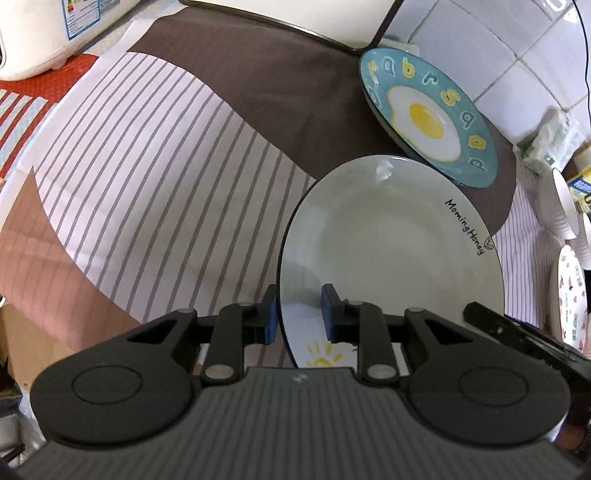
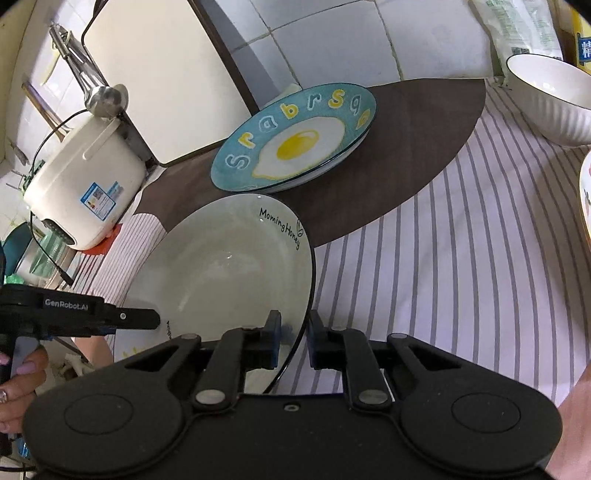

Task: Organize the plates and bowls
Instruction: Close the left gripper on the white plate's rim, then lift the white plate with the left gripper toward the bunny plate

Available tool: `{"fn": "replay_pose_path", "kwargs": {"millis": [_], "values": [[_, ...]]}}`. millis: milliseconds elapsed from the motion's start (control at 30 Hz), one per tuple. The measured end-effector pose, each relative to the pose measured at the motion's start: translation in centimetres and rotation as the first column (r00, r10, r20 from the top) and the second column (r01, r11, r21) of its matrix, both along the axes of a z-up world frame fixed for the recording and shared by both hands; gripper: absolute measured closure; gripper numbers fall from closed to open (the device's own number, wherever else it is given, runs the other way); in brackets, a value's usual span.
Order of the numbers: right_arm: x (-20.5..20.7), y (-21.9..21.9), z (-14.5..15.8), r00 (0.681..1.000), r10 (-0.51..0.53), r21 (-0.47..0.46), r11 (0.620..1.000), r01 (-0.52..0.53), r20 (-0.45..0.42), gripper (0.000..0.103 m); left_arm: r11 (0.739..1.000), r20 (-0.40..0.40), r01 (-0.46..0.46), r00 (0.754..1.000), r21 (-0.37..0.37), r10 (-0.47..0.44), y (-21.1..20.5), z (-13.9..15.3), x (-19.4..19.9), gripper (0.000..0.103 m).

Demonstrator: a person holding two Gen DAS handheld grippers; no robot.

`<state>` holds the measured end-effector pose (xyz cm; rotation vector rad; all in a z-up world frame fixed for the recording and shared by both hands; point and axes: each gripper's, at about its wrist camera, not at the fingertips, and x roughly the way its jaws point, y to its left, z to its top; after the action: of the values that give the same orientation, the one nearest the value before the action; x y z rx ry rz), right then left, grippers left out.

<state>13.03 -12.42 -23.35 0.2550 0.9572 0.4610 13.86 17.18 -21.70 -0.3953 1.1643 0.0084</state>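
A white plate (image 1: 391, 251) lettered "Morning Honey", with a dark rim, is held above the striped tablecloth by both grippers. My left gripper (image 1: 298, 314) has its blue pads on either side of the plate's left rim. My right gripper (image 2: 293, 341) is shut on the plate's right rim (image 2: 221, 266). The left gripper also shows in the right wrist view (image 2: 140, 319) at the plate's far edge. A teal plate with a fried-egg picture (image 1: 428, 118) lies beyond on a brown mat, also in the right wrist view (image 2: 295, 140).
A white ribbed bowl (image 2: 550, 99) stands at the right, with a patterned plate's edge (image 2: 585, 199) near it. A white rice cooker (image 2: 85, 184) and a cutting board (image 2: 155, 74) stand at the back left. Packets (image 2: 517, 26) lean by the tiled wall.
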Motion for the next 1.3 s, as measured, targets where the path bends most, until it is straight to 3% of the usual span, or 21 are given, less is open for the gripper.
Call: {"fn": "replay_pose_path", "kwargs": {"millis": [433,833,1200,1300], "values": [[-1.3,-4.5,2.5,0.999,-0.027,-0.014,1.0,0.028,0.033,0.086,0.993,0.015,0.117,0.993,-0.03,-0.116,-3.4,1.8,1.1,0.081],[-1.6,-10.6,3.3,0.989,-0.126,-0.07,0.989,0.131,0.072,0.085,0.961,0.045,0.275,0.961,-0.02,-0.274,-10.1,2.3,4.9,0.08],[0.4,-11.8,2.1,0.993,-0.106,-0.093,0.99,0.11,0.042,0.084,0.953,0.011,0.303,0.953,0.009,-0.303,-11.8,1.9,6.3,0.08],[0.7,-11.3,2.3,0.995,-0.088,-0.139,0.986,0.094,0.051,0.083,0.952,0.001,0.306,0.952,-0.003,-0.306,-11.9,1.8,6.3,0.08]]}}
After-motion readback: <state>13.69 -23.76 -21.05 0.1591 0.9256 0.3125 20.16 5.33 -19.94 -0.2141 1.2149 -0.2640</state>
